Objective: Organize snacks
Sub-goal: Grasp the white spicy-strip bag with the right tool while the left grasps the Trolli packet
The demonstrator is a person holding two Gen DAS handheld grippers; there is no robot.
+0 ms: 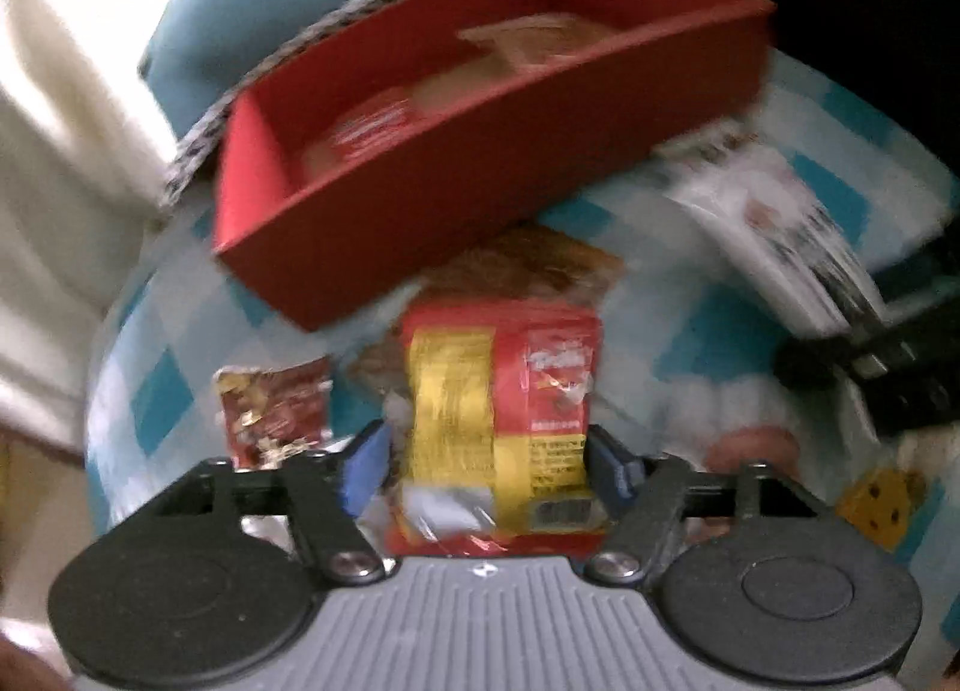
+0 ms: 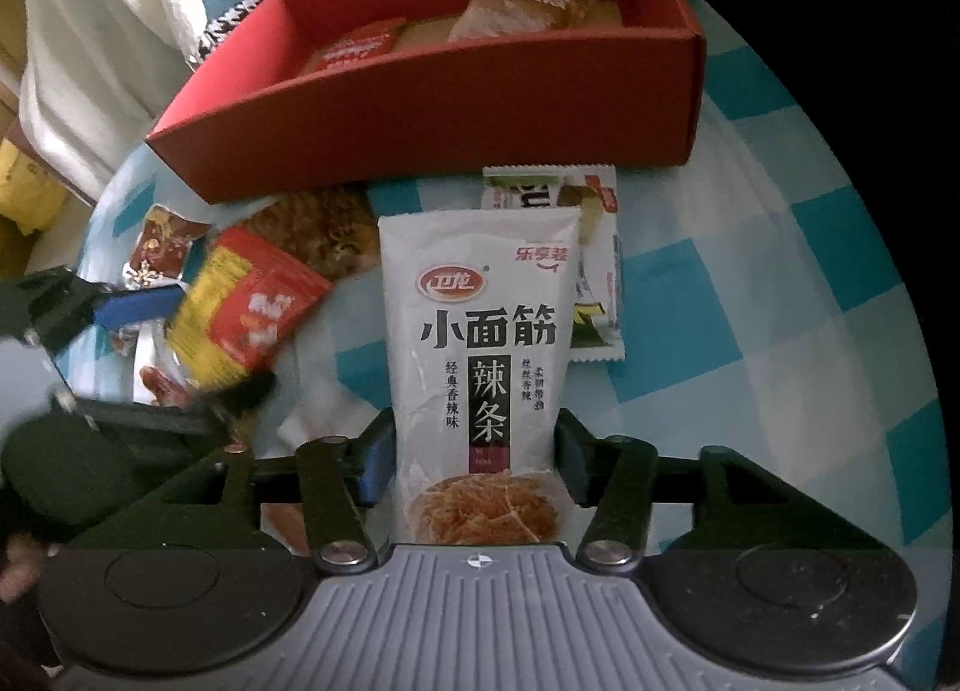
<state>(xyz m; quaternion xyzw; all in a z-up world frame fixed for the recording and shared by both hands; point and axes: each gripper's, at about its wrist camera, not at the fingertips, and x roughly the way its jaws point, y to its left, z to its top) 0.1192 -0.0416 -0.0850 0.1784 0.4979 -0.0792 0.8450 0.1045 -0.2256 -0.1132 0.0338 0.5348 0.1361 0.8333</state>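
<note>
Crinkly foil is my worry: my left gripper [image 1: 486, 451] pinches the red-and-yellow snack packet [image 1: 498, 421], my right gripper [image 2: 474, 451] straddles the white latiao pouch [image 2: 480, 367] on the checked tablecloth [image 2: 750, 283], and either could slip before the red box [image 2: 420, 108].

Left wrist view is smeared with motion blur: the red cardboard box [image 1: 480, 108] ahead of the left hand-held gripper [image 1: 486, 463] and the red-and-yellow foil snack packet [image 1: 498, 427] between its fingers have unreadable print. Right wrist view is way sharper, text on the white plastic snack pouch [image 2: 480, 343] reads fine. Soft daylight, blown-out white off to the upper left, dark fisheye corners, curved edges.
</note>
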